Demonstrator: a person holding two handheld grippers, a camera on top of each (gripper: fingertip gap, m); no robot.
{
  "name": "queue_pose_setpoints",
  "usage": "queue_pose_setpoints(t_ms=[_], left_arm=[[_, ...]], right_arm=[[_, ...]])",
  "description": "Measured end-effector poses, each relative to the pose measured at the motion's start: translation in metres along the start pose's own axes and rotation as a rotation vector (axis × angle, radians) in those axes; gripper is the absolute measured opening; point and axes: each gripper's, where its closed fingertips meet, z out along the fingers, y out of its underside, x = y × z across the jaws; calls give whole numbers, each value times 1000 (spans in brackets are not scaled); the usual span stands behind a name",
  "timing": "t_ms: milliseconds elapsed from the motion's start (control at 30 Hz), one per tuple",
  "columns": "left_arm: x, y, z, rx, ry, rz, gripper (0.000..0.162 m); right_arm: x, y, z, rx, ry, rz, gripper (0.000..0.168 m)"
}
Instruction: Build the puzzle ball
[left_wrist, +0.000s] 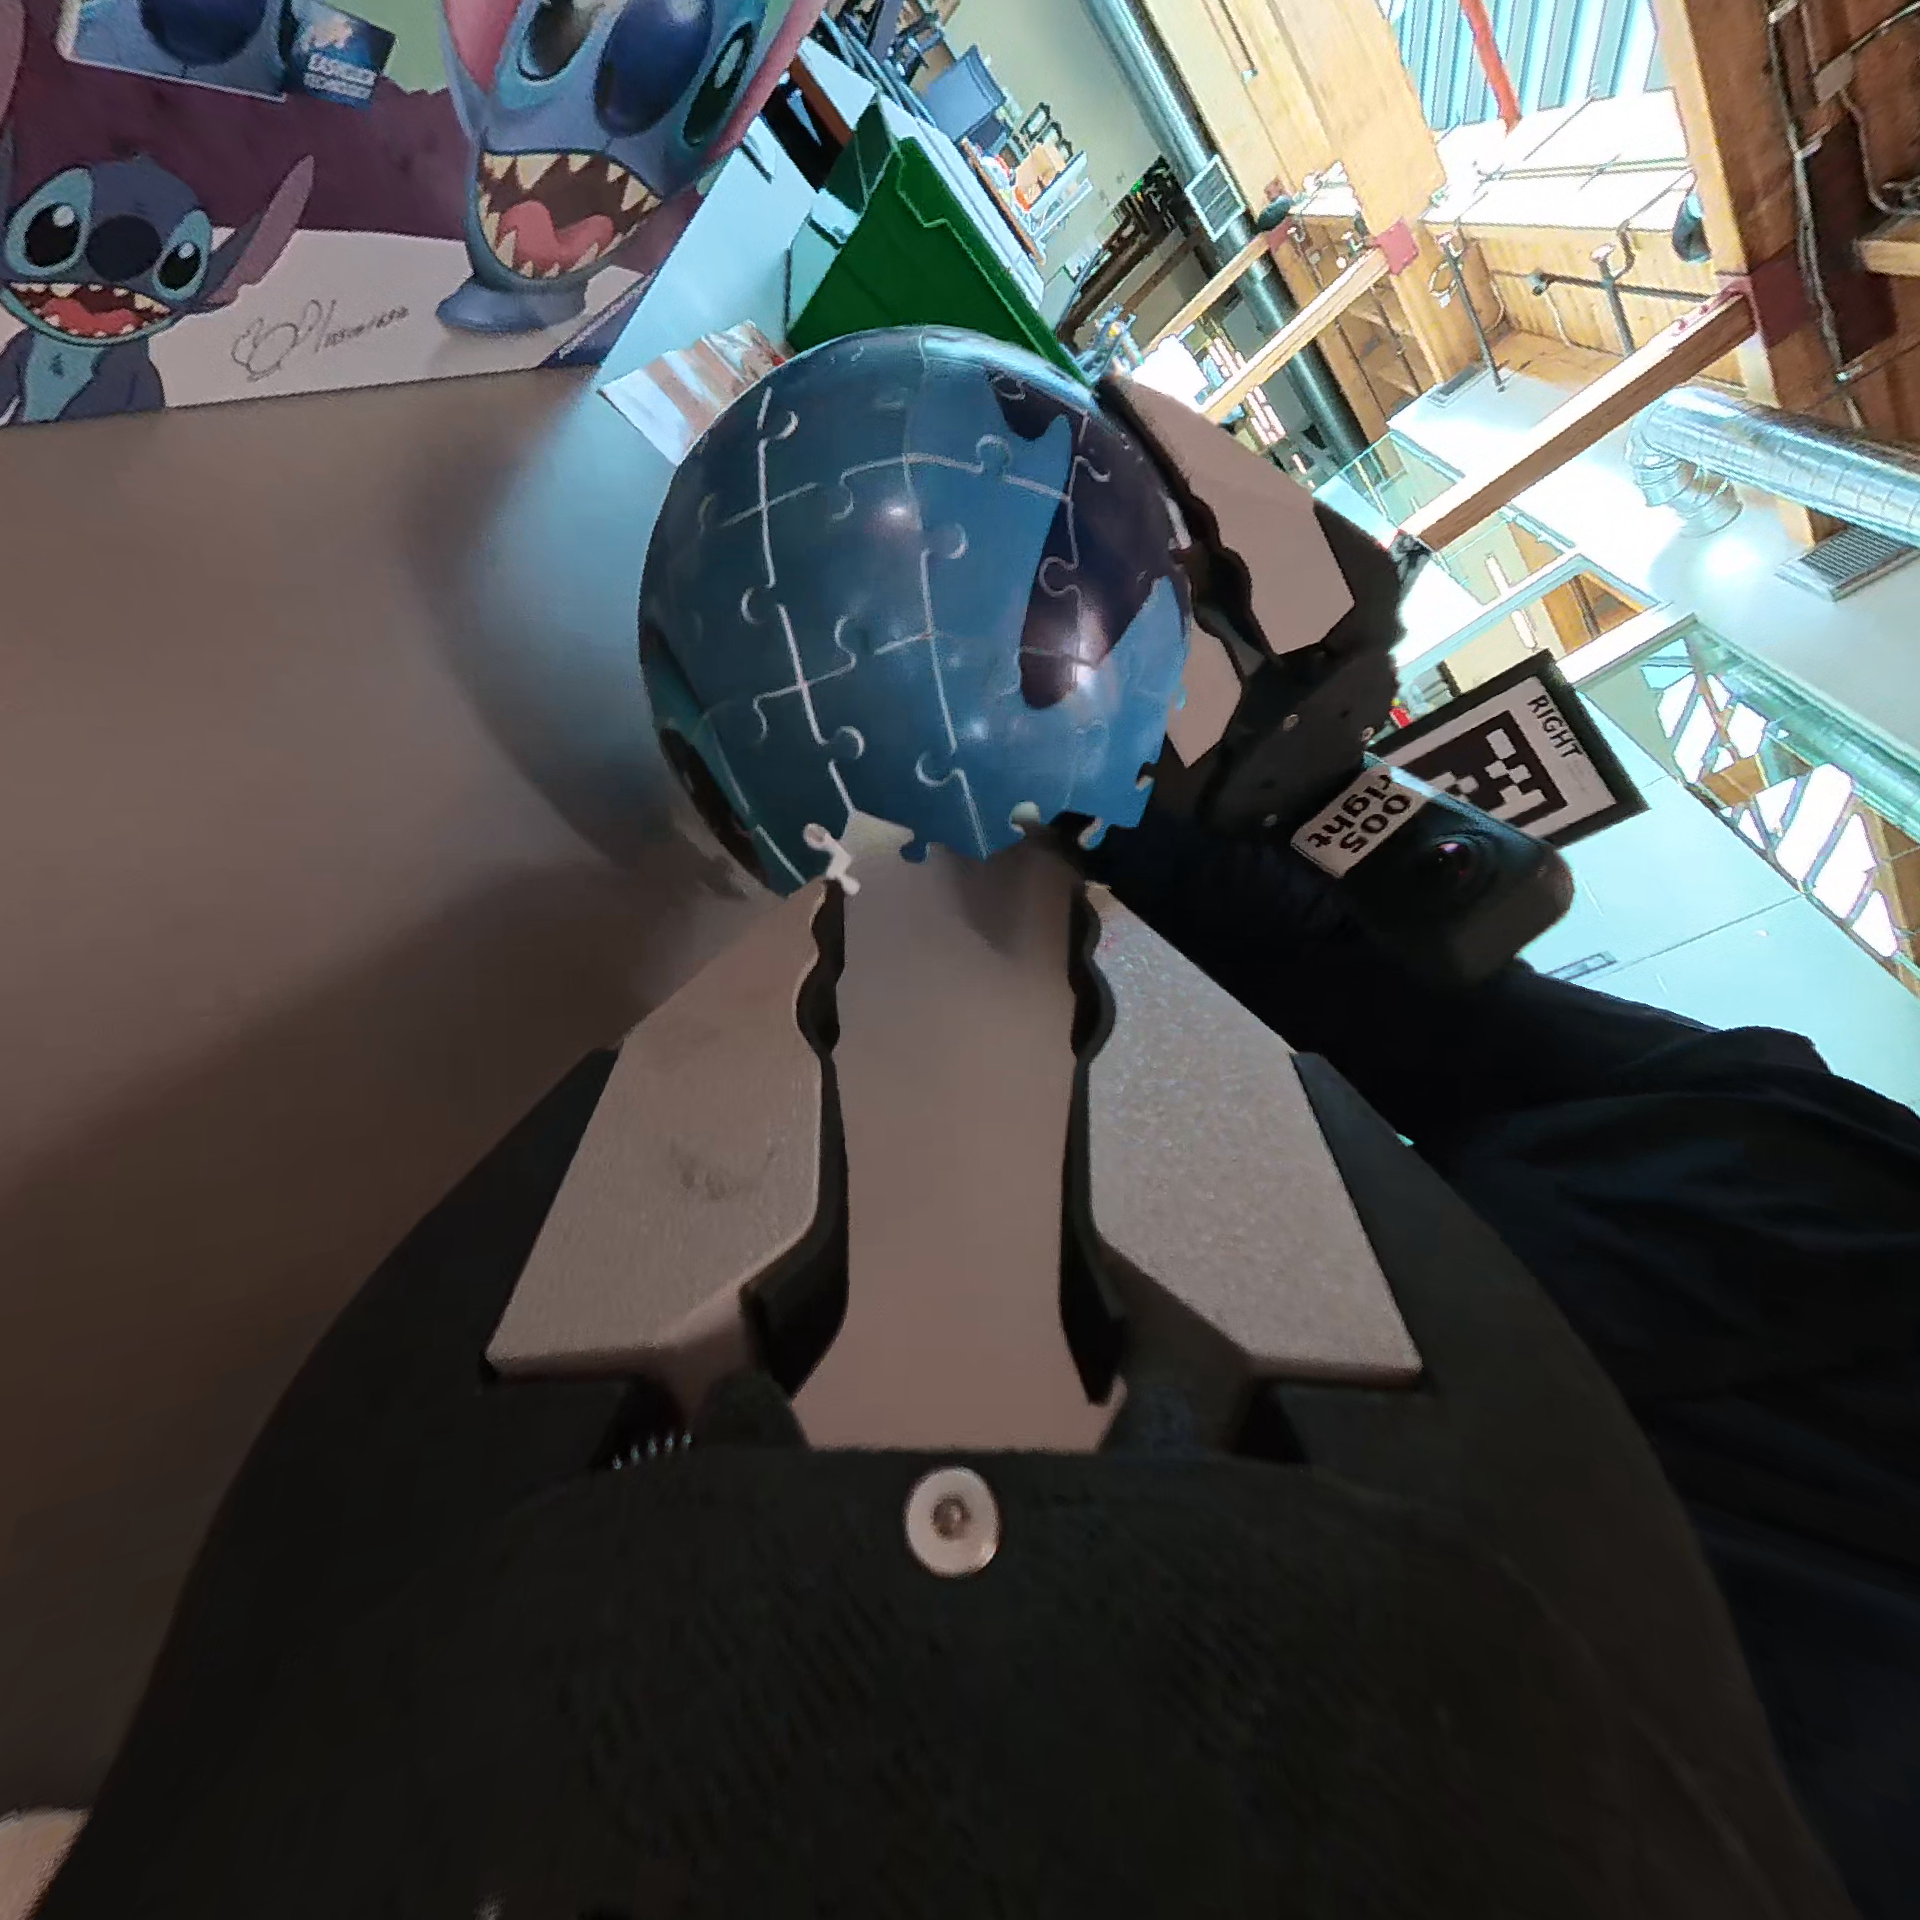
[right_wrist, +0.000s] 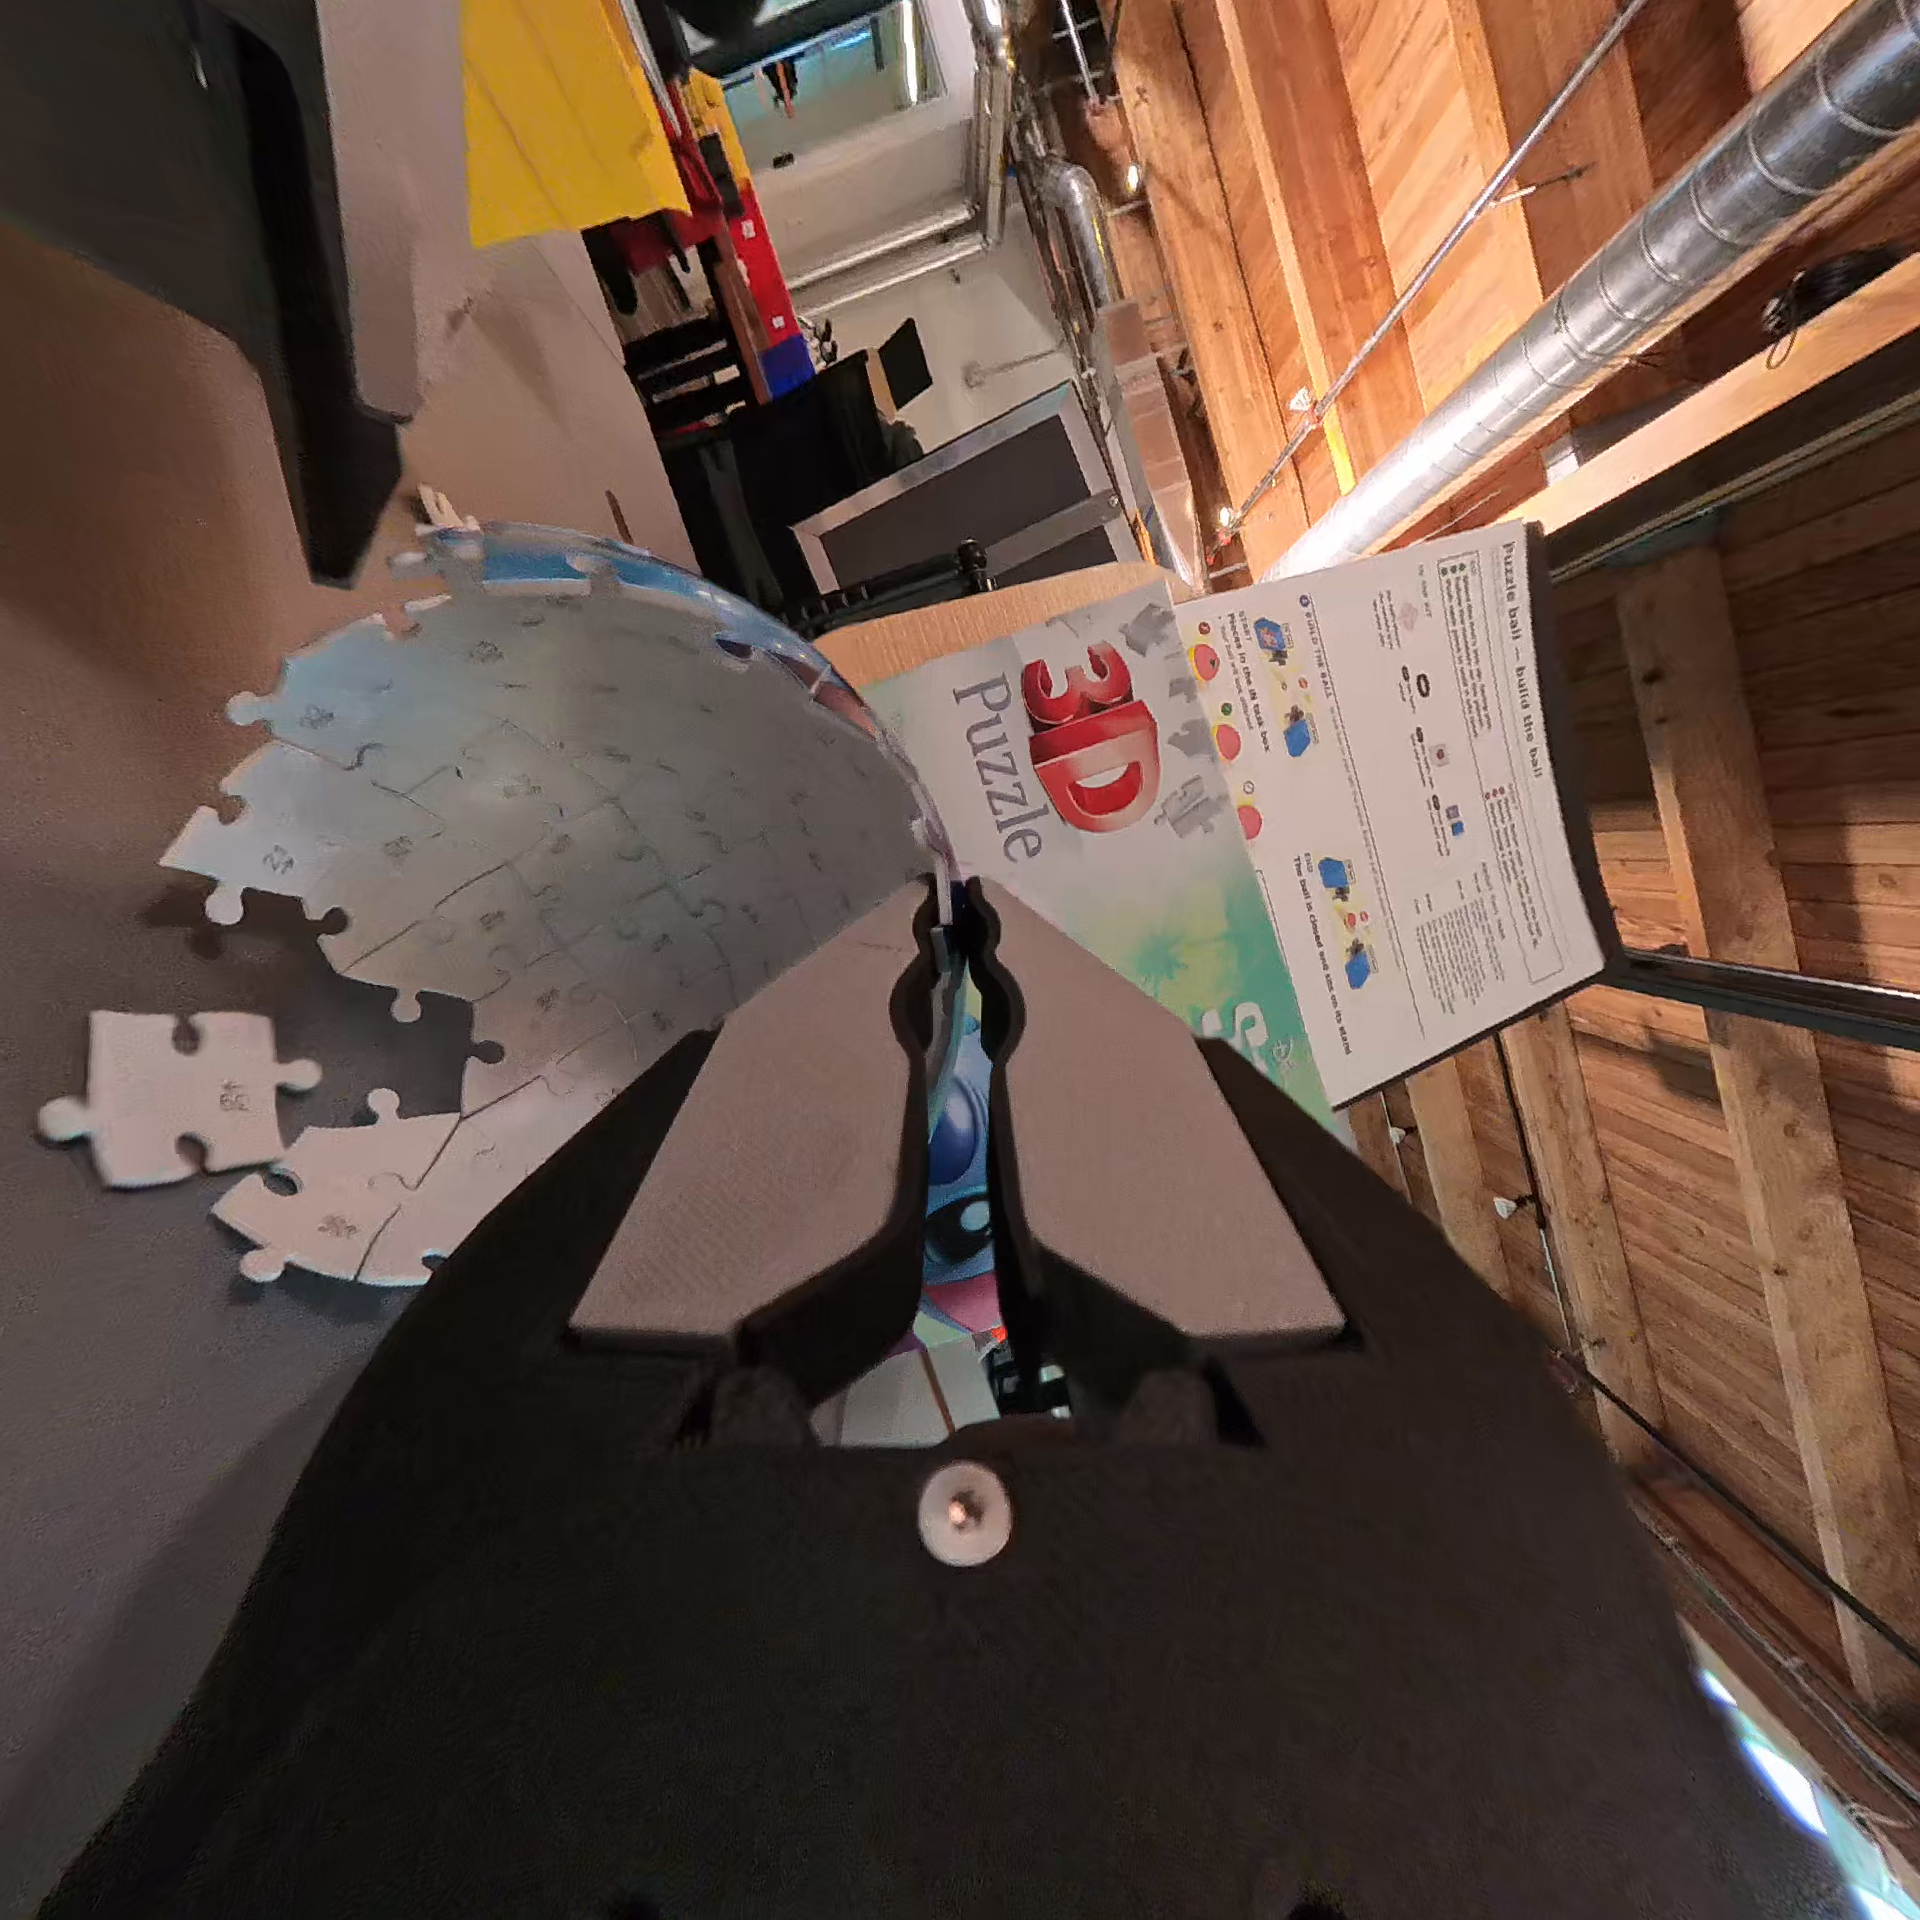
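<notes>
**Puzzle ball well past half built, rim still open**

The puzzle ball (left_wrist: 904, 613) sits at the centre of the left wrist view as a glossy blue dome of locked pieces, its ragged lower edge showing free tabs and one white tab sticking out at lower left. In the right wrist view the same shell (right_wrist: 561, 790) appears at centre left from its pale, numbered inner side: a deep bowl with a jagged open rim, so the sphere is not closed. By my estimate more than half of the surface is joined, and the remaining gap must still be filled piece by piece.

The right gripper (right_wrist: 958, 914) is pinched tight onto the shell's thin edge, its jaws nearly meeting around the rim; in the left wrist view it (left_wrist: 1205, 582) shows at the dome's right side. The left gripper (left_wrist: 951, 914) has its jaws parted with grey table visible between them, tips just below the ball's lower edge and holding nothing.

On the grey table (right_wrist: 104, 1351), at the left of the right wrist view, one loose piece (right_wrist: 182, 1096) lies face down just beside the rim, and another pale section (right_wrist: 343, 1205) lies below it; I cannot tell whether that section is attached. Behind, the puzzle box (left_wrist: 312, 177) fills the upper left of the left wrist view, and an instruction sheet (right_wrist: 1455, 790) stands at right of the other.
</notes>
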Motion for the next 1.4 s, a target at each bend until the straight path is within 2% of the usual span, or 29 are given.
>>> queue_pose_setpoints(t_ms=[33,133,300,400,567,700,1100,1400], left_arm=[[-3,0,-1,0,-18,2,43],[-9,-5,-13,42,-132,61,50],[-14,-12,-28,64,-434,324,70],[-10,-22,-27,67,-519,430,71],[10,-67,-33,193,-425,388,59],[-8,-88,-26,178,-442,374,59],[-47,-79,8,150,-327,233,58],[-45,-77,16,161,-237,188,55]], right_arm=[[-1,3,1,-7,-7,6,0],[-2,8,3,-27,-24,31,0],[-2,9,3,-28,-22,52,0],[-2,5,1,-14,-7,25,0],[-5,-1,-4,15,9,-15,0],[-5,-1,-4,19,12,-11,0],[-5,7,4,25,-8,60,1],[-5,9,8,34,-7,85,2]])
